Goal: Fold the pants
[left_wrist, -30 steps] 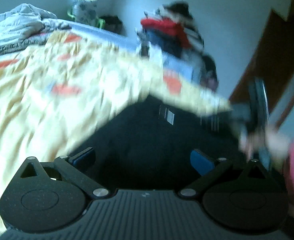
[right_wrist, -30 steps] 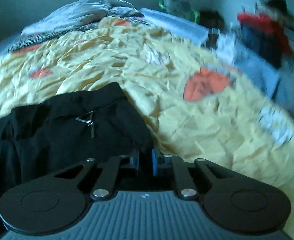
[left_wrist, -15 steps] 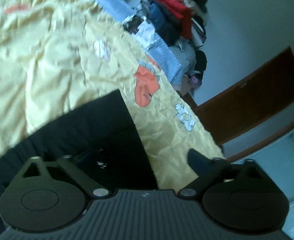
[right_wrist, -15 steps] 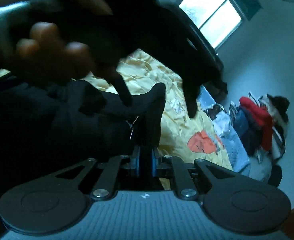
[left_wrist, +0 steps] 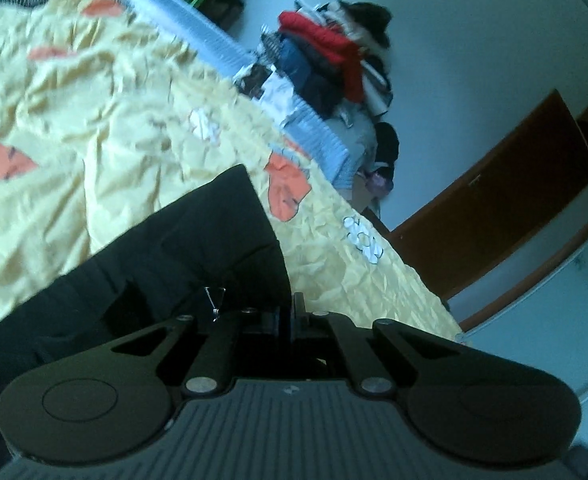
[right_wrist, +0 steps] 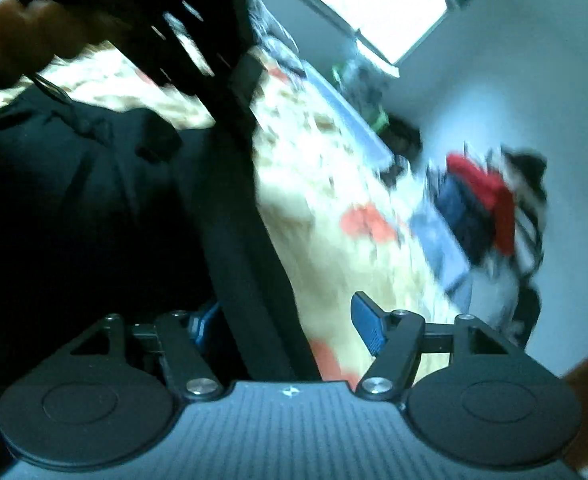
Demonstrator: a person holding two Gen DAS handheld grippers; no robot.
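Left hand-held gripper: pressed together, pinching black pants edge. Right hand-held gripper: spread, pants fabric between its fingers. Pants: on yellow bedspread. Beyond: clothes pile, window

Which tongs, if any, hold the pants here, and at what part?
The left tongs are shut on the black pants, pinching an edge near the metal clasp. The right tongs are open, holding nothing.
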